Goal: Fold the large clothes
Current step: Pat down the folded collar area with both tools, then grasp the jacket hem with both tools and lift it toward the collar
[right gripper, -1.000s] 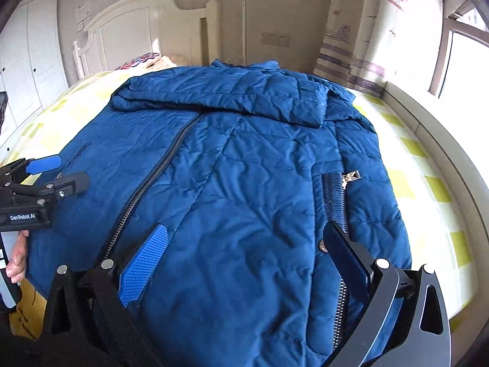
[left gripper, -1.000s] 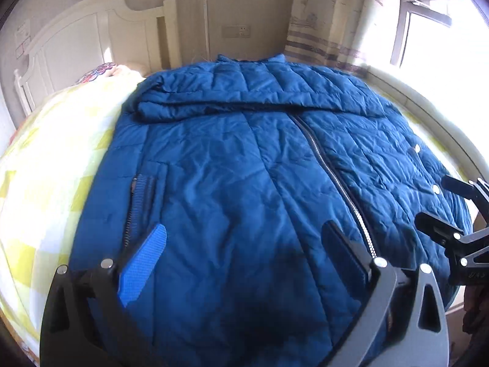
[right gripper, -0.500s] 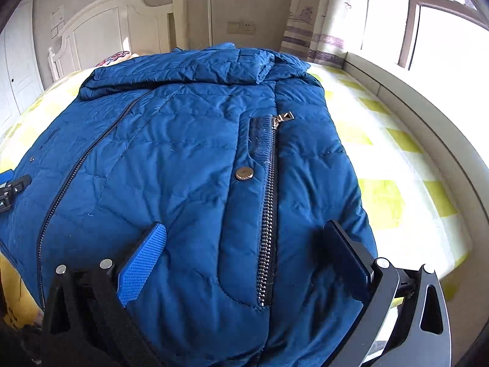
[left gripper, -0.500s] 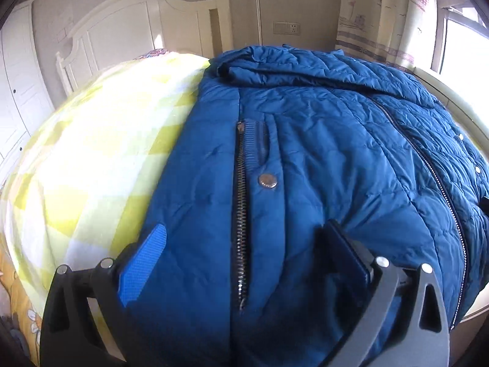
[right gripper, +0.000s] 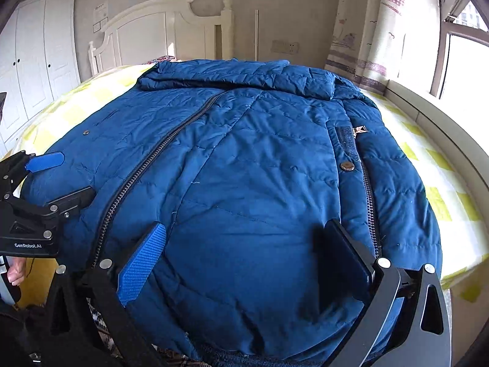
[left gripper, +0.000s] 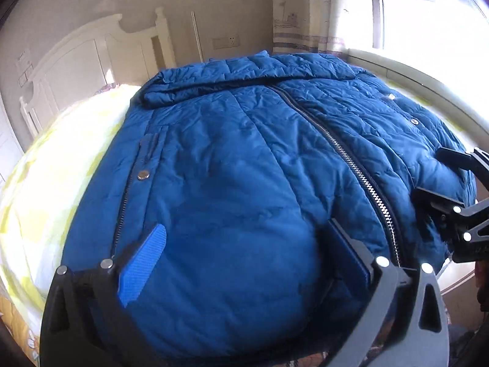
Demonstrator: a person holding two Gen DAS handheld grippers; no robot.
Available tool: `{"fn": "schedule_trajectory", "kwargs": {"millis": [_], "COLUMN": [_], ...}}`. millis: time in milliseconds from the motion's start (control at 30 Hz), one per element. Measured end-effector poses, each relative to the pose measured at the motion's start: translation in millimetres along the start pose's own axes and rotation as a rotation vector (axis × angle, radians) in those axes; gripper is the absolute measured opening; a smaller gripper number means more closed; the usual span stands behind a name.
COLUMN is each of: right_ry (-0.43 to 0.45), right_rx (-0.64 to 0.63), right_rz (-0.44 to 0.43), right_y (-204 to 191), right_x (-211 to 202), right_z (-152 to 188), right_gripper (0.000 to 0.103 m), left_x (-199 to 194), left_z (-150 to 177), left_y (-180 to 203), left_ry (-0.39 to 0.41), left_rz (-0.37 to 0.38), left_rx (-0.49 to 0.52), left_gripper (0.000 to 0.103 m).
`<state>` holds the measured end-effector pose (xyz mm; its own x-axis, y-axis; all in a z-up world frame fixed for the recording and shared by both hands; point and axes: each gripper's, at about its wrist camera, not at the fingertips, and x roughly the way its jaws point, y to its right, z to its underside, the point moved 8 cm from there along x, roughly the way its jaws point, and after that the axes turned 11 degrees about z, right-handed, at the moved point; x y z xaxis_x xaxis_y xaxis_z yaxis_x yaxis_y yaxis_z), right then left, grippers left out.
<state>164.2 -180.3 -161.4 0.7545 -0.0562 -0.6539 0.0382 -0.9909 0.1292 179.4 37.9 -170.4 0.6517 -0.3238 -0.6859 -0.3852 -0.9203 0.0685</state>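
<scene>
From the left wrist, a puffy quilted blue jacket point(left gripper: 244, 183) lies zipped across the yellow-checked bed point(left gripper: 61, 168), hem at the foot edge; the left gripper point(left gripper: 244, 263) gapes wide above it. From the right wrist, the right gripper point(right gripper: 241, 260) likewise stands spread over the hem.

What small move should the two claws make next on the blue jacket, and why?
Probably lower both and pinch the hem. The left claw and right claw are open over the near edge of the blue jacket, which lies flat, zipped, unfolded.
</scene>
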Motion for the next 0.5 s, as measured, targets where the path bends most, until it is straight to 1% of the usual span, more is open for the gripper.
{"fn": "schedule_trajectory", "kwargs": {"millis": [33,100,167,233,267,300,333,367,433,500], "right_ry": [-0.010,-0.024,-0.011,-0.010,-0.025,-0.055,-0.076,-0.060,-0.074,-0.077], "right_rx": [-0.019,-0.030,-0.006,0.057,0.086,0.106,0.135,0.179,0.181,0.174], "right_rz": [0.000,0.003,0.079,0.105,0.139,0.173,0.152,0.115,0.133,0.159], "right_y": [0,6,26,52,66,79,87,92,93,90], "right_x": [-2,-9,-17,-21,-20,-16,-10,-11,-13,-17], "right_z": [0,-1,0,6,13,23,31,35,39,39], "right_gripper": [0.098,0.097,0.097,0.098,0.098,0.098,0.099,0.098,0.098,0.098], "left_x": [-2,-12,-27,-39,-41,-38,-38,-40,-41,-41], "left_z": [0,-2,0,8,15,24,28,30,28,26], "left_y": [-4,-13,-34,-62,-77,-92,-100,-103,-102,-102], "left_ry": [-0.011,-0.009,0.023,0.045,0.037,0.014,0.025,0.039,0.025,0.009], "left_rz": [0.024,0.023,-0.044,-0.088,-0.123,-0.157,-0.122,-0.114,-0.136,-0.148], "left_rx": [-0.016,-0.023,-0.063,-0.124,-0.155,-0.180,-0.200,-0.202,-0.184,-0.207], "left_gripper": [0.101,0.101,0.101,0.101,0.101,0.101,0.101,0.101,0.101,0.101]}}
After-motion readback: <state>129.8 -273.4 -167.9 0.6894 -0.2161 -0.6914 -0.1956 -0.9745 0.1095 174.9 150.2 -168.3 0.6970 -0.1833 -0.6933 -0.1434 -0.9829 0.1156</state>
